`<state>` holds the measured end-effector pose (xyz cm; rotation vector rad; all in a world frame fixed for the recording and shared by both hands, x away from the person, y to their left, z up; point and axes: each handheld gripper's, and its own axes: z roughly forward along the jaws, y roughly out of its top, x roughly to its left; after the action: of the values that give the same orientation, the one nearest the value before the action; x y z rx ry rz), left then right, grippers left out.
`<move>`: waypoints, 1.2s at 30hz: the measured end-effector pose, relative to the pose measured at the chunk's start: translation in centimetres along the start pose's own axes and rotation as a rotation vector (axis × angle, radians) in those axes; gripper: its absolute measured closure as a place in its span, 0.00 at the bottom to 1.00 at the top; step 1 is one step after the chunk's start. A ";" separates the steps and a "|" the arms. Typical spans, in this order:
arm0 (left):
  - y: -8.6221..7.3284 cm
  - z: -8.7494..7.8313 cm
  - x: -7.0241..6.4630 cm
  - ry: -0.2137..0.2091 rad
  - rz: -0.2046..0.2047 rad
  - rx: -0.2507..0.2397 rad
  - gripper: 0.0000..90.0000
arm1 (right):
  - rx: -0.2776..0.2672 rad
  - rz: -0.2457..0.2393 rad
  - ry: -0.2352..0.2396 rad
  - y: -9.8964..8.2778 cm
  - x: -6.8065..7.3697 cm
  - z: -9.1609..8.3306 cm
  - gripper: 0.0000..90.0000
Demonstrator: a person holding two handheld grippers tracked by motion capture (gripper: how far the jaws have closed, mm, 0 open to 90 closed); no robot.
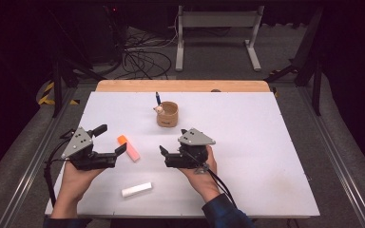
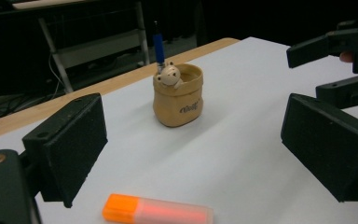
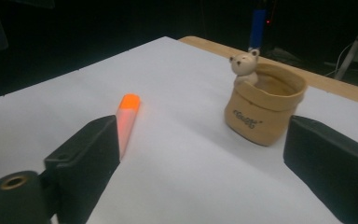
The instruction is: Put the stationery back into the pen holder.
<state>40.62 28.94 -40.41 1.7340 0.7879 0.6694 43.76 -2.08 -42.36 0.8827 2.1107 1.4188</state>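
- The orange-capped marker (image 1: 128, 147) lies flat on the white table (image 1: 247, 156), touching the tip of my left gripper (image 1: 110, 141), just beyond the lower jaw, and not between the jaws.
- In the left gripper view this marker (image 2: 157, 211) is low in front, between the two pads, and nothing presses on it.
- My left gripper has its jaws wide apart and holds nothing.
- My right gripper (image 1: 172, 144) points toward the marker from the other side, a little apart from it; its jaws stand apart with nothing between them.
- The tan cup (image 1: 167, 114) with a small bear figure (image 3: 244, 64) and a blue pen (image 2: 159, 47) stands farther ahead of both grippers.
- A white stick (image 1: 136, 189) lies nearer to me, behind the grippers.
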 end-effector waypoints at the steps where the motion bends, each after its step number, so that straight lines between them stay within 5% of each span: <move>1: 0.0 -0.1 0.1 0.002 -0.005 0.001 0.09 | 0.006 0.001 0.002 0.1 0.2 0.2 0.17; 15: -0.1 -0.4 0.6 0.032 -0.007 0.013 0.09 | 0.104 -0.023 0.012 0.7 3.9 5.0 0.40; 36: -0.4 -0.8 1.3 0.061 -0.049 0.009 0.10 | 0.216 -0.025 0.039 -0.3 6.8 10.3 0.52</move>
<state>40.79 30.52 -40.54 1.7032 0.8740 0.6891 45.85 9.34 -46.56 0.9115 2.3281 1.2206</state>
